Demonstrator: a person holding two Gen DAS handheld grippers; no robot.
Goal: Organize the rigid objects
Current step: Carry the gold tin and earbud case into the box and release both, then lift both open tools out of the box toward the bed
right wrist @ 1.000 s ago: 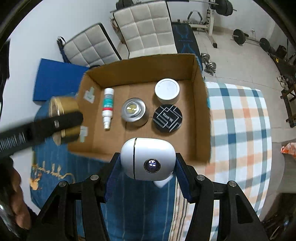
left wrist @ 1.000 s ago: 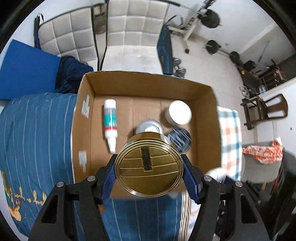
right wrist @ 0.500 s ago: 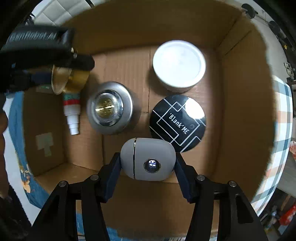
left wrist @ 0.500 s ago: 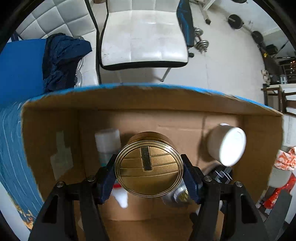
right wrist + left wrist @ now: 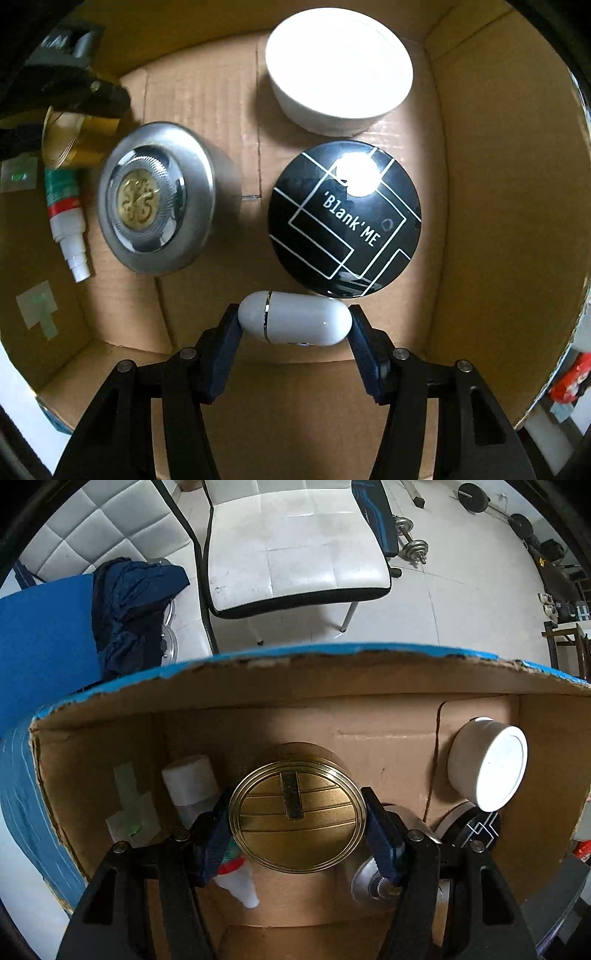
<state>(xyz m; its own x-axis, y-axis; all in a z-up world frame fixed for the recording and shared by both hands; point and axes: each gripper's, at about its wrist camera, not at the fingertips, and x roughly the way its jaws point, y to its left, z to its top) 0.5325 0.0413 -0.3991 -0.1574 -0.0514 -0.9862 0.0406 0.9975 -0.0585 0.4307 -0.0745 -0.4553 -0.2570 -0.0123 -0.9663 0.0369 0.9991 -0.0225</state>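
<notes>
My left gripper (image 5: 297, 821) is shut on a round gold tin (image 5: 297, 814), held low inside the cardboard box (image 5: 295, 686) near its back wall. The same gold tin (image 5: 74, 140) shows at the far left of the right wrist view, above a white tube (image 5: 66, 214). My right gripper (image 5: 293, 325) is shut on a white oval case (image 5: 293, 322), low over the box floor in front of a black round compact (image 5: 345, 218). A silver round tin (image 5: 155, 197) and a white jar (image 5: 338, 68) also sit in the box.
Beyond the box's back wall stand a white padded chair (image 5: 295, 546), a second chair with a dark blue garment (image 5: 129, 602), and dumbbells (image 5: 412, 544) on the tiled floor. A blue striped cover (image 5: 18, 794) lies left of the box.
Both grippers have dropped from above the box down into it, each still holding its object. The white oval case has tipped so its long side now shows.
</notes>
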